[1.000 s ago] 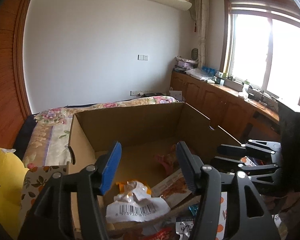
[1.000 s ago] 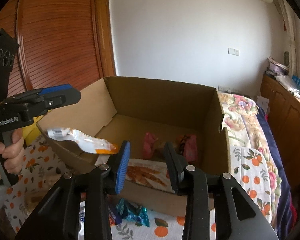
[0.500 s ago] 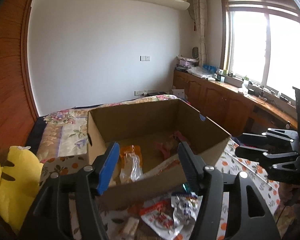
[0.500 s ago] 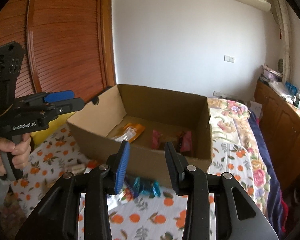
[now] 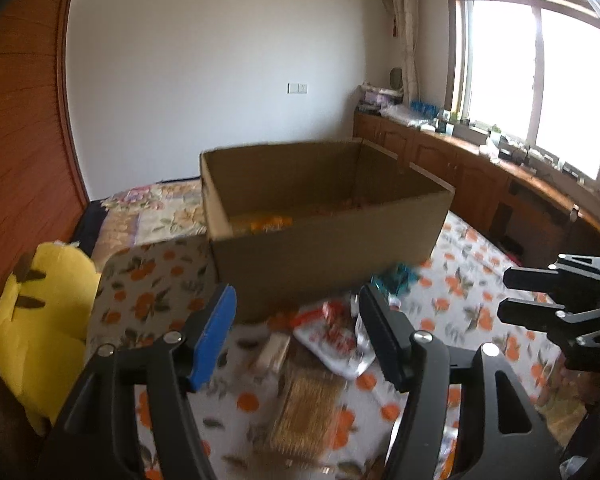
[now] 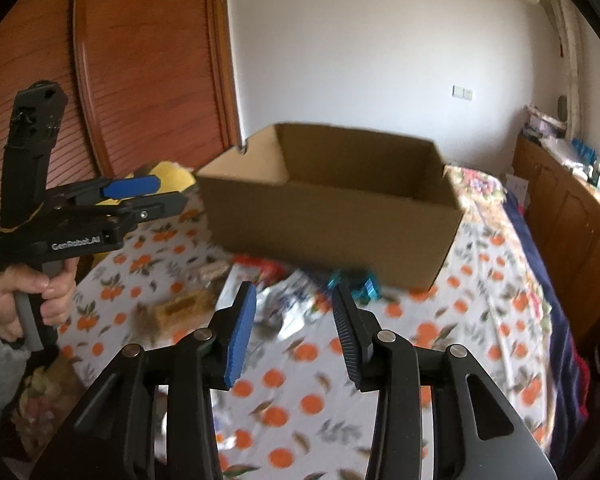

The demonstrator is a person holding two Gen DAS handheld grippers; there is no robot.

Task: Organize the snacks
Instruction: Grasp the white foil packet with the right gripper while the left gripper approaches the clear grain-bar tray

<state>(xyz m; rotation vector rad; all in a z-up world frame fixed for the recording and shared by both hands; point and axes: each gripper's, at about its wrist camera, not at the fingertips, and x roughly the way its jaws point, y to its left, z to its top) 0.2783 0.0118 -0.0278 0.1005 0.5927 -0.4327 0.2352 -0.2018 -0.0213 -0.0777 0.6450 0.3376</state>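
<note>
Bedroom, cardboard box [image 5: 324, 240] open on a bed w/ orange-print sheet [image 6: 480, 320], a few snacks already inside so loose packs can be dropped in from above. Left gripper [image 5: 296, 332] hovers over pile in front of box, jaws opening, nothing btwn them; red-white packet [image 5: 332, 340] & tan wafer pack [image 5: 304, 412] lie below. Right gripper [image 6: 294, 328] also empty, jaws opening, aimed near silver packet [image 6: 276, 304] & teal wrappers [image 6: 364, 284] touching box front, prob. lining up next pick

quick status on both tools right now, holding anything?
Left tool: empty, jaws opening, nothing between them; loose snack packets lie on the orange-print cloth beyond.
Right tool: empty, jaws opening, nothing gripped.
</note>
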